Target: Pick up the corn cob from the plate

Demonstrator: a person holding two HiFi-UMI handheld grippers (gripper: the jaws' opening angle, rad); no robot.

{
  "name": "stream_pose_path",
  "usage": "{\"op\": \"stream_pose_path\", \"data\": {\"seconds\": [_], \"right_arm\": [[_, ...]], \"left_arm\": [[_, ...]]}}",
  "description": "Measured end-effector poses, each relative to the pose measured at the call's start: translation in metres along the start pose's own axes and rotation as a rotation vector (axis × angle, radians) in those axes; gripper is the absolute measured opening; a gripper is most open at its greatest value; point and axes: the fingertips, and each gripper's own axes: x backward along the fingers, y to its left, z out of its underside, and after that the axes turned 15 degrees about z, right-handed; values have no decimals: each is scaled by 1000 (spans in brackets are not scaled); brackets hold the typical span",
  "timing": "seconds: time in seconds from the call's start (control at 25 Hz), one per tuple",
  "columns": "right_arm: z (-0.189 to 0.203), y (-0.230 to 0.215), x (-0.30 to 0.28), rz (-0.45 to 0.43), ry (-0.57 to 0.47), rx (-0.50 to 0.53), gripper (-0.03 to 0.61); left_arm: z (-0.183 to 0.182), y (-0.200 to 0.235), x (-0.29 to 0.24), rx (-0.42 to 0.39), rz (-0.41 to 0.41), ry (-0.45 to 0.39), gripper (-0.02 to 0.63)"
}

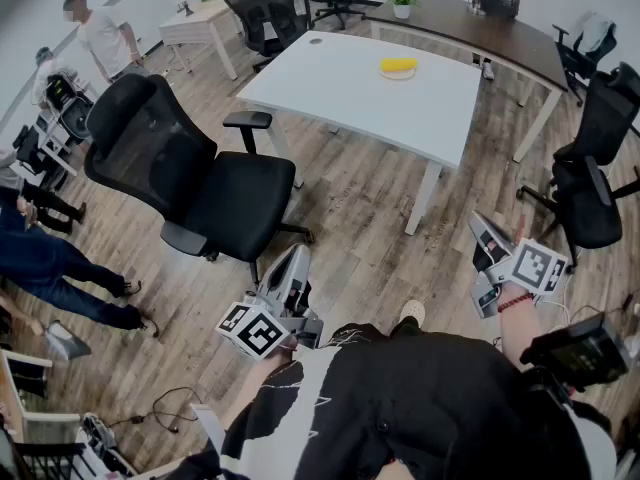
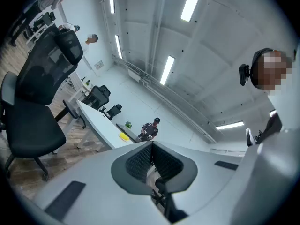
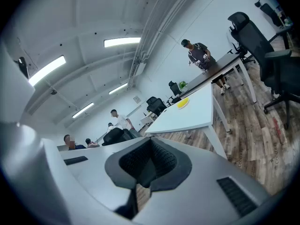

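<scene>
A yellow corn cob lies on a small plate near the far side of the white table. Both grippers hang low over the wooden floor, far short of the table. My left gripper is shut and empty, and so is my right gripper. In the left gripper view the pads of the left gripper meet, with the corn cob small and distant. In the right gripper view the right gripper is closed, and the corn cob lies far off on the white table.
A black office chair stands between me and the table's left end. More black chairs stand at the right. Behind the white table is a dark desk with a person at it. People stand at the left; cables lie on the floor.
</scene>
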Motion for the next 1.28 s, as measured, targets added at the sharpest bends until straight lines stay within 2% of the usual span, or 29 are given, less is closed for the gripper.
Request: {"op": "stream_pose_path", "data": {"seconds": [0.4, 0.72, 0.84, 1.12, 1.28], "right_arm": [[-19, -3, -54, -32, 20, -1, 15], [-94, -4, -155, -63, 30, 9, 15], [-125, -5, -200, -101, 54, -12, 15], [-188, -7, -292, -176, 85, 19, 15], [-207, -19, -329, -180, 127, 5, 15]], "left_arm": [[-4, 44, -34, 8, -26, 1, 14], [-31, 102, -118, -2, -52, -11, 14], [-39, 124, -161, -18, -51, 2, 14], [-49, 181, -245, -25, -79, -9, 14], [-53, 199, -284, -33, -90, -25, 14]]}}
